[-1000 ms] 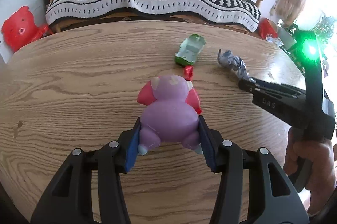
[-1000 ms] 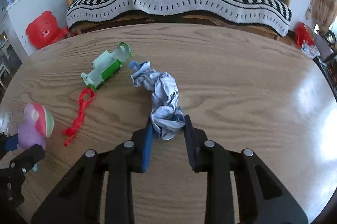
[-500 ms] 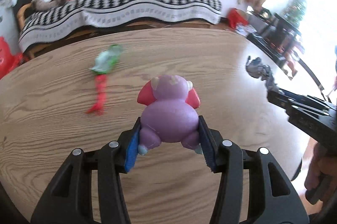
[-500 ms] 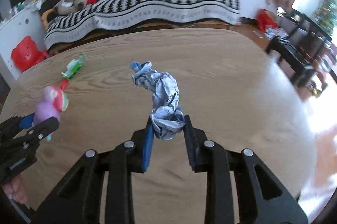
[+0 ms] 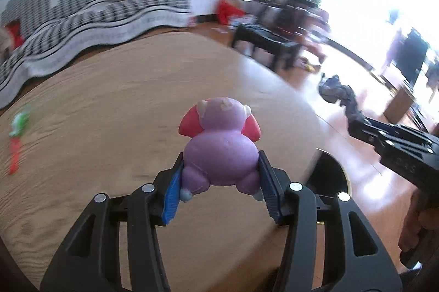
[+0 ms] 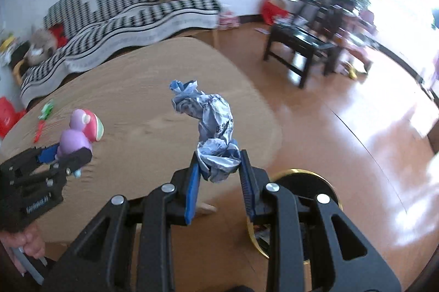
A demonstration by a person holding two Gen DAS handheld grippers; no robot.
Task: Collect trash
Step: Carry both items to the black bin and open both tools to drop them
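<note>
My left gripper [image 5: 219,187] is shut on a purple and pink toy figure [image 5: 221,146] and holds it above the right part of the round wooden table [image 5: 109,113]. My right gripper [image 6: 219,174] is shut on a crumpled blue-white paper [image 6: 214,127], held past the table's right edge above a round bin with a gold rim [image 6: 299,174]. The bin also shows in the left wrist view [image 5: 329,174]. A green wrapper [image 5: 20,122] and a red strip [image 5: 15,155] lie on the table at far left.
A striped sofa [image 6: 123,17] stands behind the table. A dark stool [image 6: 301,45] and dark furniture stand on the shiny wooden floor [image 6: 370,127] to the right. The right gripper with the paper shows at right in the left wrist view [image 5: 354,116].
Both grippers have swung to the right with their loads. The green wrapper and red strip slid to the far left of view, and the bin and floor have come into sight.
</note>
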